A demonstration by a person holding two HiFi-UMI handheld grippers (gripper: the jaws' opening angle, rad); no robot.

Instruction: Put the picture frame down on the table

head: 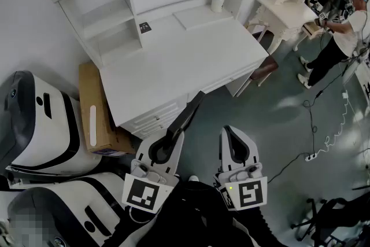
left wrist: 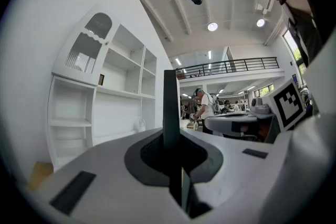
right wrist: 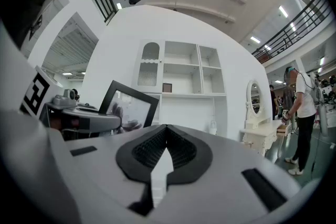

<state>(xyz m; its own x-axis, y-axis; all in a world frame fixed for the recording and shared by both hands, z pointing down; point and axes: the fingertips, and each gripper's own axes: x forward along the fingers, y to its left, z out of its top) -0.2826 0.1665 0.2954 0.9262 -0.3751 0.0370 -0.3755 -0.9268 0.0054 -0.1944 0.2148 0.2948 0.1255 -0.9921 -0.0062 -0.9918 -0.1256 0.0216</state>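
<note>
Here our left gripper [head: 173, 137] is clamped on one edge of the picture frame [head: 191, 109], held in the air near the white table [head: 173, 61]; our right gripper [head: 234, 133] is closed and empty. We judge the frame light, stiff and probably glazed, so fragile, and best pinched by its rim.

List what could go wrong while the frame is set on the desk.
The left gripper pinches the frame by one edge only, so it may pivot or slip.
Its far corner looks close to the desk edge and could knock it.
The right gripper is shut and empty, so nothing steadies the frame.
</note>
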